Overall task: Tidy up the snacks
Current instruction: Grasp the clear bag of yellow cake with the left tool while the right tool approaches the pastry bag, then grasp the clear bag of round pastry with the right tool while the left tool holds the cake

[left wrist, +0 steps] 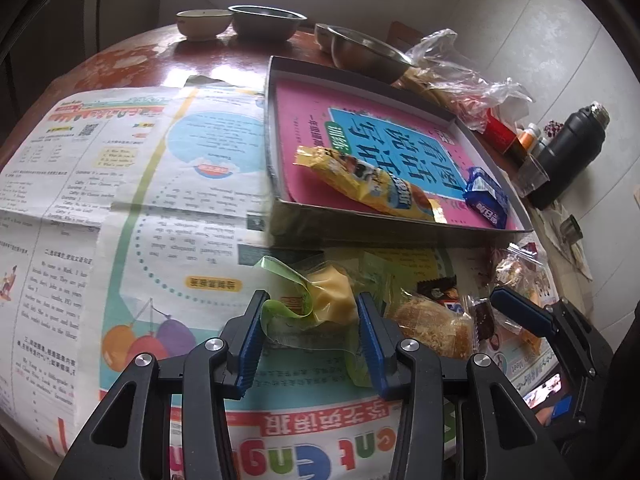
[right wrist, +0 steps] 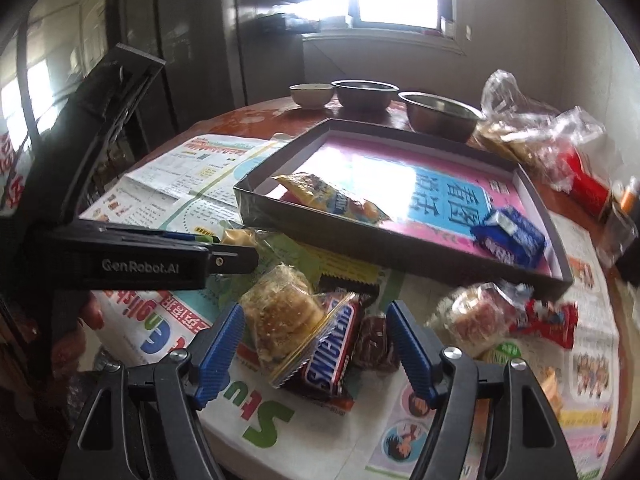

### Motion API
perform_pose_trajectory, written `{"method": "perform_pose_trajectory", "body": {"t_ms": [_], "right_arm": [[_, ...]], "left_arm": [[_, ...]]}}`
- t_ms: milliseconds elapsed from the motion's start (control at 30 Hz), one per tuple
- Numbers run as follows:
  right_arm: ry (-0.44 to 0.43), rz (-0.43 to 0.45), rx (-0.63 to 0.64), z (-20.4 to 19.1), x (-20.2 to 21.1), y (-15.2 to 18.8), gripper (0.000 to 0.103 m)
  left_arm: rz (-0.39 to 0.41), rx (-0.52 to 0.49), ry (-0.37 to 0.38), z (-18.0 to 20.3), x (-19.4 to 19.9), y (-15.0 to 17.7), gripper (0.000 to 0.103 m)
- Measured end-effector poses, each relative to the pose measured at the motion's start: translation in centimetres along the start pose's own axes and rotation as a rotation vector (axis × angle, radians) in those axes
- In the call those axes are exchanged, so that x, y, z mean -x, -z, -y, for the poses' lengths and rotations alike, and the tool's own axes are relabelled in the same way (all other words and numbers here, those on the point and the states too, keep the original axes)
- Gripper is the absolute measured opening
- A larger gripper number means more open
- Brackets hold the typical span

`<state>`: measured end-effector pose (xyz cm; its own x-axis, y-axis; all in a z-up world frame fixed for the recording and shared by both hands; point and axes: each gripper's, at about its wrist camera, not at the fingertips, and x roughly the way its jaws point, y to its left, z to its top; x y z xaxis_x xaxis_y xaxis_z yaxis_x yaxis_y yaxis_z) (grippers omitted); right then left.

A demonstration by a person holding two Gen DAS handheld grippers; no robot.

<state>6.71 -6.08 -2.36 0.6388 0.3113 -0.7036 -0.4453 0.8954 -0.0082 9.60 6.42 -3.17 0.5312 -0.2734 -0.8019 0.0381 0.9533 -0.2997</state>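
Snacks: two sit in my tray (left wrist: 400, 222), yellow packet (left wrist: 372, 184) and blue packet (left wrist: 486, 198); the rest lie on the desk. Left hand-held gripper (left wrist: 310, 320) clamps the green-wrapped pastry (left wrist: 320, 300); right hand-held gripper (right wrist: 316, 336) gapes over a Snickers bar (right wrist: 332, 348).

Three bowls (right wrist: 366, 94) stand along the counter's far edge. The one tray (left wrist: 400, 222) holds two snack packs (left wrist: 372, 184). About seven loose packs (right wrist: 332, 340) lie by the near edge; the cluttered right edge cannot be counted.
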Motion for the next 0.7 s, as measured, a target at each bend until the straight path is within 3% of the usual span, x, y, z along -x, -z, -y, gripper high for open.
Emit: {"method": "perform_pose_trajectory", "body": {"t_ms": [500, 700], "right_arm": [[0.014, -0.016, 0.339, -3.8, -3.0, -0.2, 0.075], [0.003, 0.002, 0.374, -4.2, -3.3, 0.0, 0.06]], "left_arm": [[-0.004, -0.005, 0.028, -0.5, 0.0, -0.1, 0.045], [0.002, -0.002, 0.026, -0.6, 0.0, -0.2, 0.045]]}}
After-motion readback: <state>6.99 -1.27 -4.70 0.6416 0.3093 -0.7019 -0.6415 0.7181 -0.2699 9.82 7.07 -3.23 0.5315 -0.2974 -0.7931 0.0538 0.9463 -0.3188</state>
